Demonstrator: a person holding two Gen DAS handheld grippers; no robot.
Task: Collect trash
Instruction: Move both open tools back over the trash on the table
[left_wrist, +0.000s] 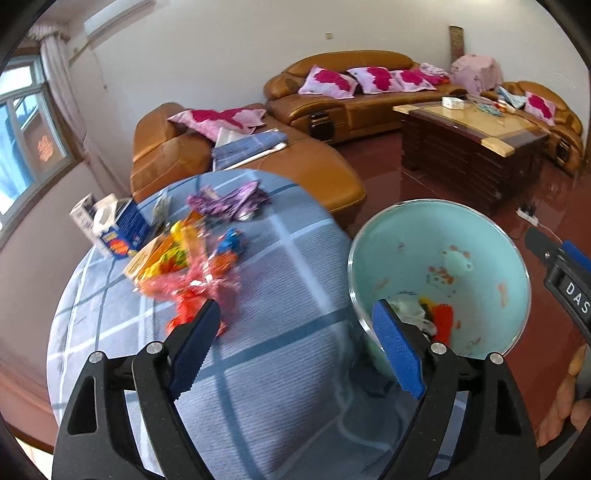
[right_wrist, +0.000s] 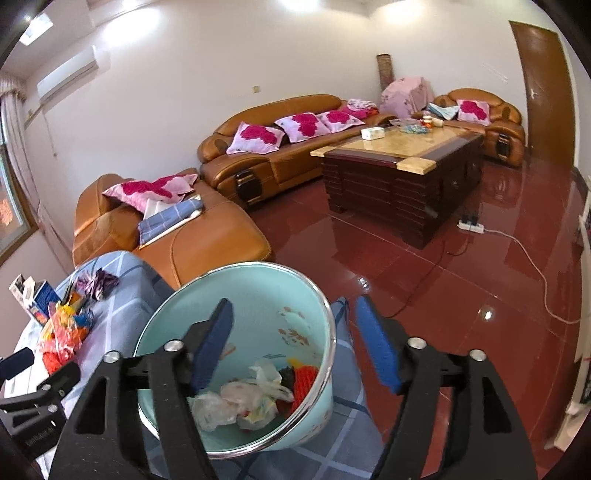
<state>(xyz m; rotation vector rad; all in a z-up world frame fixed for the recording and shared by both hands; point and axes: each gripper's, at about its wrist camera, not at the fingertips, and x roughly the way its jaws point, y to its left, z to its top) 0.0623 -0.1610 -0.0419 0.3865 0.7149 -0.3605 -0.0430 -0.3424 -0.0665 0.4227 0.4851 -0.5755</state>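
**Trash run: both grippers empty, basin part filled**

My left gripper (left_wrist: 291, 343) has its jaws spread wide, nothing between them, over the round table (left_wrist: 280, 369) with the plaid cloth. My right gripper (right_wrist: 295, 347) is likewise wide open and empty, its left finger over the mint basin (right_wrist: 306, 417).

Basin sits at the table's right edge; plastic bags (right_wrist: 236, 398) and a red scrap (right_wrist: 304, 380) lie inside. Remaining trash is toward the far left edge: red-orange cellophane wrappers (left_wrist: 188, 284), a purple foil wrapper (left_wrist: 229, 203), a small blue-orange wrapper (left_wrist: 231, 245), and a blue carton (left_wrist: 122, 229) nearest the edge.

Risks, my judgement:
- Basin appears close to the table edge; a knock from either gripper could tip it to the floor.
- Cellophane is thin and springy; it may slip the pads or drag neighbours off the edge.
- Cloth may bunch up if pinched along with a wrapper.

Writing: "DAS" on the right gripper body in the left view. Carton print illegible.
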